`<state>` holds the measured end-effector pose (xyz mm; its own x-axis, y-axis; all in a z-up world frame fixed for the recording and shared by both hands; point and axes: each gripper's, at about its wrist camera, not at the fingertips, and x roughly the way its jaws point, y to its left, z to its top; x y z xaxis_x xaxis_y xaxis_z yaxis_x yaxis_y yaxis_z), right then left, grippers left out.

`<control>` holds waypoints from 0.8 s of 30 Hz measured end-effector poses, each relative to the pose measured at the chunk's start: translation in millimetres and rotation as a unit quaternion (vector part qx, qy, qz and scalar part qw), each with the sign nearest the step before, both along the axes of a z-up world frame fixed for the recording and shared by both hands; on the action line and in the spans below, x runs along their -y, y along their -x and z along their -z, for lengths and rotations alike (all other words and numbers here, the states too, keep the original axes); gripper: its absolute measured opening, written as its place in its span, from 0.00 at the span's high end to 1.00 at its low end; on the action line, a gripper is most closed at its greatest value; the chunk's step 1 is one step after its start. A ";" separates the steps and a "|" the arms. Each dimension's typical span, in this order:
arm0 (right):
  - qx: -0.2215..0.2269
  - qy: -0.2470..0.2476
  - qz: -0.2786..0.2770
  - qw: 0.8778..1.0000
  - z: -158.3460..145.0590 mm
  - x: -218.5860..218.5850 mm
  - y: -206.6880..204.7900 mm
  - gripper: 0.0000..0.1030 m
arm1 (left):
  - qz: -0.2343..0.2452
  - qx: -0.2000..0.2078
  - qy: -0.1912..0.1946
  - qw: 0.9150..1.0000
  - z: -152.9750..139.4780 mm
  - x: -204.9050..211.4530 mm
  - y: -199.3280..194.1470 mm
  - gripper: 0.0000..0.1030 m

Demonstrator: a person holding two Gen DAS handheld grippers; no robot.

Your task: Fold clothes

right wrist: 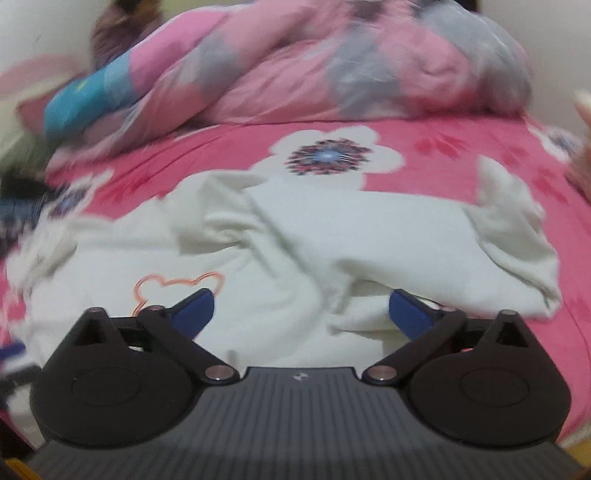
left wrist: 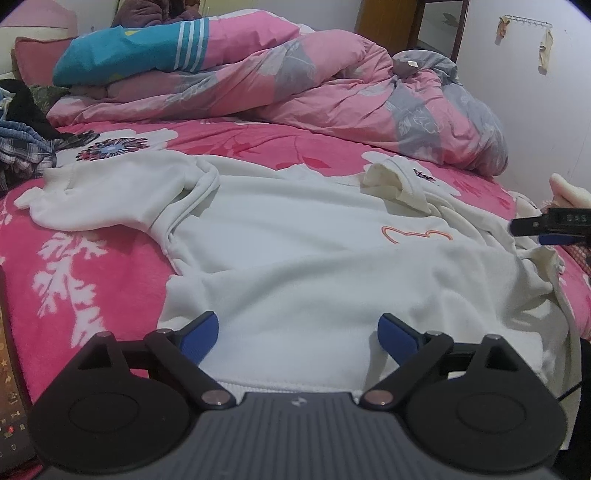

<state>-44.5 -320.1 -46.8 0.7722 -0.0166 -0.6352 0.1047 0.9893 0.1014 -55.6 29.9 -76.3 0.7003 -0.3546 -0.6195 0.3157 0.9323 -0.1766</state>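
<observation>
A white sweatshirt [left wrist: 295, 258] with an orange outline print [left wrist: 413, 234] lies spread on the pink flowered bed cover [left wrist: 92, 280]. Its left sleeve [left wrist: 110, 199] stretches out to the left, and the collar [left wrist: 402, 181] is bunched at the far right. My left gripper [left wrist: 298, 325] hovers open over the hem, with nothing between its blue pads. In the blurred right wrist view my right gripper [right wrist: 301, 306] stands open above the rumpled sweatshirt [right wrist: 295, 229], near the print [right wrist: 177, 286], holding nothing. Part of that gripper [left wrist: 550, 225] and a hand show at the right edge of the left wrist view.
A crumpled pink and grey quilt [left wrist: 295, 85] fills the back of the bed, with a teal striped cloth [left wrist: 129, 51] on it. A heap of dark and checked clothes [left wrist: 22, 140] sits at the left edge. A wooden frame [left wrist: 406, 26] stands by the wall.
</observation>
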 end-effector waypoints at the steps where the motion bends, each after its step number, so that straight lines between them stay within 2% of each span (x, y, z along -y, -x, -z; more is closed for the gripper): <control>1: 0.000 0.005 -0.009 1.000 0.1 -7.6 -1.9 0.01 | 0.001 -0.001 -0.001 1.000 -1.6 -0.1 0.1 0.09; 6: 0.010 0.019 -0.049 0.999 -2.2 -29.4 -6.0 0.01 | 0.004 0.005 -0.020 1.000 -16.4 -1.0 -2.5 0.08; 11: 0.040 0.073 -0.086 0.993 -9.7 -32.5 -15.5 0.01 | 0.014 0.036 -0.012 0.999 -45.1 -6.1 -15.9 0.06; 13: 0.053 0.087 -0.110 0.989 -12.8 -30.0 -23.1 0.01 | 0.020 0.041 -0.014 0.999 -55.4 -2.3 -33.5 0.06; 17: 0.060 0.089 -0.151 0.983 -14.5 -21.8 -44.4 0.01 | 0.046 0.043 -0.048 0.997 -63.6 18.6 -82.1 0.06; 20: 0.051 0.085 -0.189 0.977 -11.3 -16.3 -66.0 0.01 | 0.089 0.039 -0.081 0.992 -58.6 44.0 -118.3 0.06; 24: 0.028 0.105 -0.234 0.966 -0.2 -18.1 -92.3 0.01 | 0.134 0.028 -0.126 0.983 -40.2 73.5 -161.7 0.08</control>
